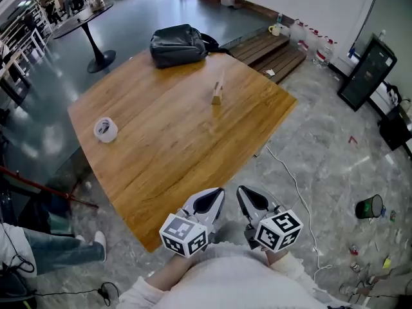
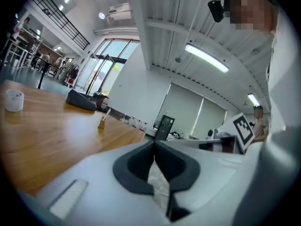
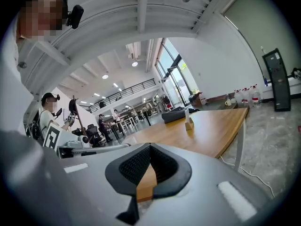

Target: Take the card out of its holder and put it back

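A small wooden card holder (image 1: 217, 97) stands on the wooden table (image 1: 161, 166) toward its far right side, with a pale card (image 1: 220, 82) upright in it. Both grippers hover off the table's near corner, close to my body and far from the holder. The left gripper (image 1: 219, 193) is shut with nothing in it, and the right gripper (image 1: 241, 190) beside it is shut and empty too. The left gripper view shows the holder (image 2: 101, 123) far ahead to the left. The right gripper view shows the holder (image 3: 189, 125) ahead beyond the closed jaws.
A roll of tape (image 1: 105, 129) lies on the table's left side, and a black bag (image 1: 177, 45) on its far edge. A white cable (image 1: 293, 185) runs over the floor to the right. A green bin (image 1: 369, 206) stands further right. A person's leg (image 1: 64, 250) is at the lower left.
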`<state>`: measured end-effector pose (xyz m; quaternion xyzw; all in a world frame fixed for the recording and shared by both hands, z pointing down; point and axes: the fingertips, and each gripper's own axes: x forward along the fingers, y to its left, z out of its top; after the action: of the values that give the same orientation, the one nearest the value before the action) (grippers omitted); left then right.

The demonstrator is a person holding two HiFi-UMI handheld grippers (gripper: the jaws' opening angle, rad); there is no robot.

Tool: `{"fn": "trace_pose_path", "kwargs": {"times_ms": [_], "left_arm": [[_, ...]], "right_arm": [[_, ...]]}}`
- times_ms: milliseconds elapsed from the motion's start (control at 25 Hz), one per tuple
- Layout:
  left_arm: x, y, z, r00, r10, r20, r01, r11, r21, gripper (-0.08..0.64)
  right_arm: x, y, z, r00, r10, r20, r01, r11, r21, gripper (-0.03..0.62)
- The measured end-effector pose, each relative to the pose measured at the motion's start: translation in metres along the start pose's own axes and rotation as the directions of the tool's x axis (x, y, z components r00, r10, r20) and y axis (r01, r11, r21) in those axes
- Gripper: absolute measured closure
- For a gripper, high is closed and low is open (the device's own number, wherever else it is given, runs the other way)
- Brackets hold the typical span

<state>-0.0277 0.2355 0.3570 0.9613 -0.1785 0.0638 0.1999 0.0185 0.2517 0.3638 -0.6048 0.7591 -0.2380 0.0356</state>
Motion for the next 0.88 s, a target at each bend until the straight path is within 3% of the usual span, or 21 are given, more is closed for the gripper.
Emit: {"fn": "trace_pose_path", "kwargs": {"times_ms": [280,600,880], "left_arm": [[0.052,0.033,0.006,1.000,0.011,-0.019,-0.011,0.999,-0.032,0.552],[0.127,0.088,0.052,0.994,0.104,0.023,-0.104,0.994,-0.026,0.552],[0.176,0.133,0.081,0.974,0.216,0.066,-0.212,0.975,-0.072,0.552]], "right_arm": [[0.048,-0.051,0.020,0.999,-0.011,-0.041,0.011,1.000,-0.001,0.594],[0.121,-0.100,0.067,0.990,0.090,-0.106,-0.093,0.995,-0.030,0.594],[0.172,-0.145,0.098,0.971,0.172,-0.166,-0.181,0.983,-0.042,0.594]]}}
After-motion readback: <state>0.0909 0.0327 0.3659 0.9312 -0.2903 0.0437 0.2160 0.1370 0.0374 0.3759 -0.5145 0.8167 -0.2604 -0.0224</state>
